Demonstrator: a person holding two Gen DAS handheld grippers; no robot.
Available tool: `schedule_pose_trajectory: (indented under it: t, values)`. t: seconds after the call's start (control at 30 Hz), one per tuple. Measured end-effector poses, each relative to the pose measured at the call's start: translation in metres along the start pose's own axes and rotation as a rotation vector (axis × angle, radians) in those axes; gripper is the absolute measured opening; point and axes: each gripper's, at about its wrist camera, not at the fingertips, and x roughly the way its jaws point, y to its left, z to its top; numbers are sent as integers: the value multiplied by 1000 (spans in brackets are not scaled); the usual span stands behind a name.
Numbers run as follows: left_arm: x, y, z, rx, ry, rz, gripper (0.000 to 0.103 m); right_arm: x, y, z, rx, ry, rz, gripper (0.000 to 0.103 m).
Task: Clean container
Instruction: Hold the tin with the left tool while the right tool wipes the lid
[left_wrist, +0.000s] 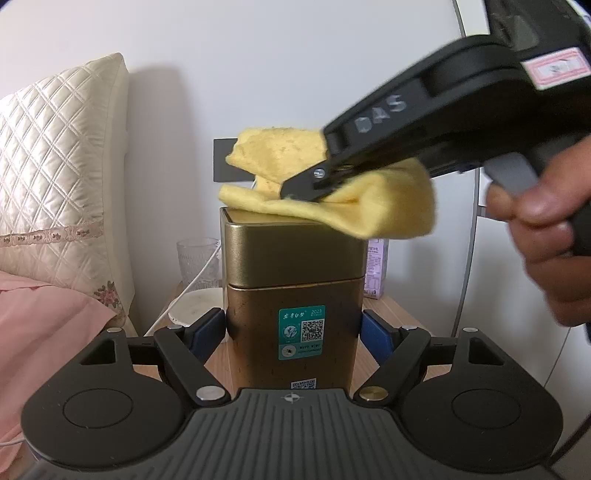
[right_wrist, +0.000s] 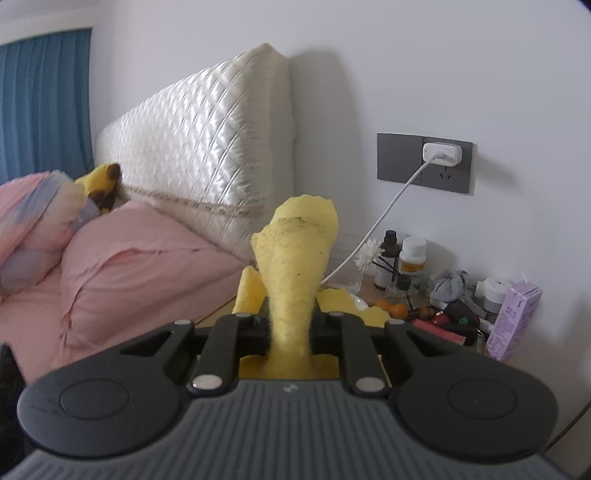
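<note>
A tall gold tin container (left_wrist: 291, 295) with a teal label stands upright on the nightstand. My left gripper (left_wrist: 293, 330) is shut on its lower body, blue pads on both sides. My right gripper (left_wrist: 295, 188) comes in from the upper right, shut on a yellow cloth (left_wrist: 332, 184). The cloth lies across the tin's lid at its top right edge. In the right wrist view the right gripper (right_wrist: 290, 328) pinches the cloth (right_wrist: 295, 258), which bunches up in front and hides the tin.
A wooden nightstand (left_wrist: 391, 314) holds a clear glass (left_wrist: 197, 262), a white dish (left_wrist: 192, 306), a purple carton (right_wrist: 511, 319), bottles (right_wrist: 412, 258) and clutter. A charger cable (right_wrist: 388, 210) runs from the wall socket (right_wrist: 424, 162). A bed with pink pillows (right_wrist: 140, 266) and a quilted headboard (right_wrist: 199, 155) lies left.
</note>
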Motion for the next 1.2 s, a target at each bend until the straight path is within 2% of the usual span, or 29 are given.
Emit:
schedule_pose_trajectory:
  t: [0.17,0.3,0.57,1.03,1.2]
  values:
    - [-5,4,-9,-3,-5,-5,82,4,4,-3,54,-6,40,18]
    - [-9,5,-14,-2,-2,-4,82,-8,11,-6,65,11,89,18]
    - [-20,14,-30,7,-8,-31,82,-22,9,-9,3,17,39,17]
    - [-44,13,-65,15,-23,-25,82,-12,27,-9,0,13,71,17]
    - [-52,11,-76,21,-31,-22,82,-20,14,-9,12,20,88,17]
